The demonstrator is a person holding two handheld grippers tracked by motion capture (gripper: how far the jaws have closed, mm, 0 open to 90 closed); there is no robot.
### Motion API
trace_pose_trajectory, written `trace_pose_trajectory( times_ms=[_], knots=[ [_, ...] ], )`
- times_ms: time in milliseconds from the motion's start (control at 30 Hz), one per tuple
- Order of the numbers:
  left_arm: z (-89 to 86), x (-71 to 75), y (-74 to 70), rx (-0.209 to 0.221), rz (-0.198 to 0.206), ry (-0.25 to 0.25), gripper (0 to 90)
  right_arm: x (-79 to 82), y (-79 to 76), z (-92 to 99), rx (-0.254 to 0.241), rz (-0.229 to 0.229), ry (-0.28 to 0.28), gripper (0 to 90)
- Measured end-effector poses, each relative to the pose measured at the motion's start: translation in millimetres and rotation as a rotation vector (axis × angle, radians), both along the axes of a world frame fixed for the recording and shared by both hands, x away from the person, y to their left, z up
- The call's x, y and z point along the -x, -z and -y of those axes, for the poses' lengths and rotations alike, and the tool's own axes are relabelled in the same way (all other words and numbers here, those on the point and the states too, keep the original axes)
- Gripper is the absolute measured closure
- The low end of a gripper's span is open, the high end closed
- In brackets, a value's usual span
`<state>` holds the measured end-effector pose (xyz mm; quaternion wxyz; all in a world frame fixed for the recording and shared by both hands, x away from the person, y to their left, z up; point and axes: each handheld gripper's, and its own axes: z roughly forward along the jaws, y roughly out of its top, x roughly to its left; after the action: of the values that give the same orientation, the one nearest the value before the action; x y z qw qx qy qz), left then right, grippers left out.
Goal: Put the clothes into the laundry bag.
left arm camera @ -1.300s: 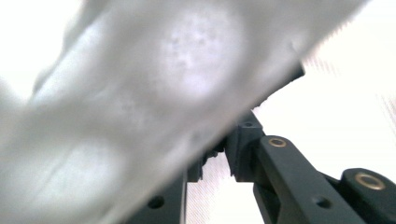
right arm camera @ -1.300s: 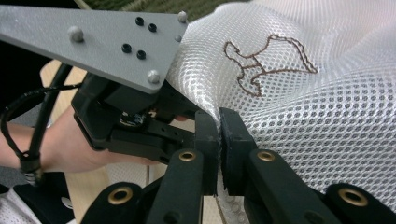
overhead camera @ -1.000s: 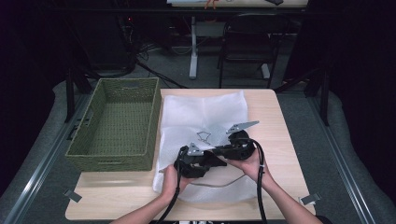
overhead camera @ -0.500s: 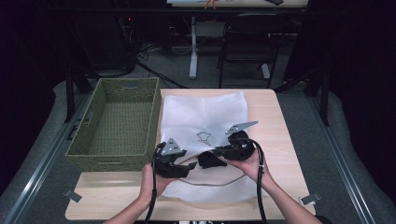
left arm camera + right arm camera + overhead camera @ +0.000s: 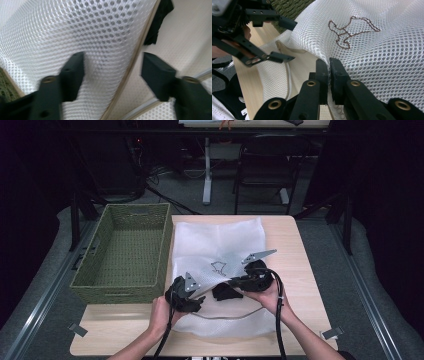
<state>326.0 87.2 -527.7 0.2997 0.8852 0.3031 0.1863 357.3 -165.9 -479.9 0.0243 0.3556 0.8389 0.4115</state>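
The wooden table [image 5: 295, 270] is carrying a woven green basket [image 5: 125, 252] at about 9 o'clock and a white mesh laundry bag [image 5: 215, 245] spreading across the centre toward 12 o'clock, its brown stitched emblem [image 5: 352, 30] facing up. The right gripper [image 5: 235, 282] is pinching the bag's raised upper layer at 5 o'clock — jaws narrow, mesh clamped between them, lifting the opening. The left gripper [image 5: 200, 297] is sitting at 7 o'clock by the bag's edge, its jaws having just been closing a little, standing half wide with nothing pressed between them — mesh and zipper hem lying beyond.
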Motion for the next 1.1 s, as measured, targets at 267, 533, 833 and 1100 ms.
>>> trace_pose_trajectory(
  times_ms=[267,533,833,1100],
  knots=[
    [-7.6,-2.3,2.8,0.020,-0.061,0.061,74.3,2.6,5.0,-2.1,0.064,-0.007,-0.027,84.6],
    [-11.4,-4.2,4.4,0.003,-0.111,0.111,80.4,5.7,15.1,-4.9,0.155,-0.043,-0.079,84.7],
    [-12.6,-7.8,10.8,-0.039,-0.211,0.166,81.2,3.5,32.4,-7.9,0.232,-0.097,-0.119,85.7],
    [-11.2,-9.1,20.1,-0.084,-0.285,0.197,79.5,2.2,51.4,-14.6,0.311,-0.135,-0.154,85.9]
  ],
)
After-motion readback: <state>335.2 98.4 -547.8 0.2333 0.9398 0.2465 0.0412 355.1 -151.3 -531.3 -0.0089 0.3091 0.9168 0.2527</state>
